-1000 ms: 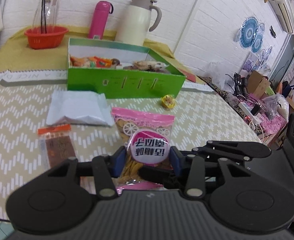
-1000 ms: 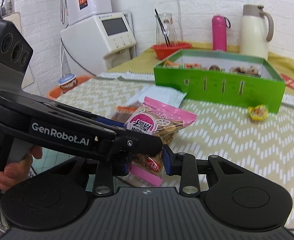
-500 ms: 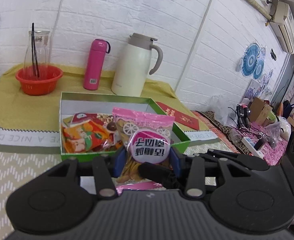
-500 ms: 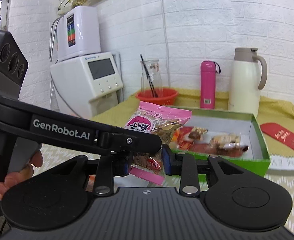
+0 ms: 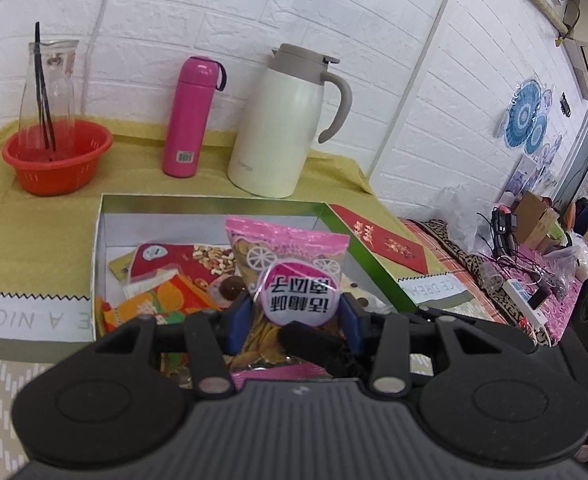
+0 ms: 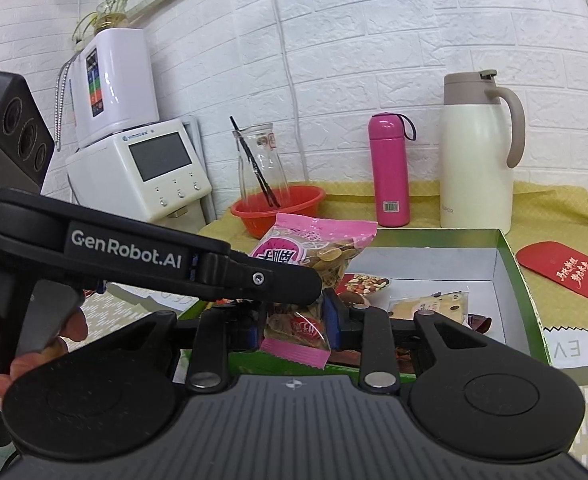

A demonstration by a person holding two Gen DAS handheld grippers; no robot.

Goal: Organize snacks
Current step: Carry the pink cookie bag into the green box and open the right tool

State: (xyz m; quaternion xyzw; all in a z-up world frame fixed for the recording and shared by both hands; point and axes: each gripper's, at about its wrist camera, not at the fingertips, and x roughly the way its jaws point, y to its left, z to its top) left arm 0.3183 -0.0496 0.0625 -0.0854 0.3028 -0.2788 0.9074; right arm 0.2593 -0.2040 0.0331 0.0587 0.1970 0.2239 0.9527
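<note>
The green box (image 5: 354, 240) has gone from far across the table to right under both grippers, its snack packets now in plain sight. The pink snack bag (image 5: 290, 276) hangs over it, at six o'clock from the white jug (image 5: 278, 128). The left gripper (image 5: 294, 320) pinches it by the sides, and the right gripper (image 6: 294, 316), alongside the arm lettered "GenRobot.AI", clamps its lower end.

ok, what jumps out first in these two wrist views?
The pink snack bag, pinched from both sides by the left gripper and right gripper, held over the green box of snacks. Behind it stand a pink bottle and cream thermos jug.
</note>
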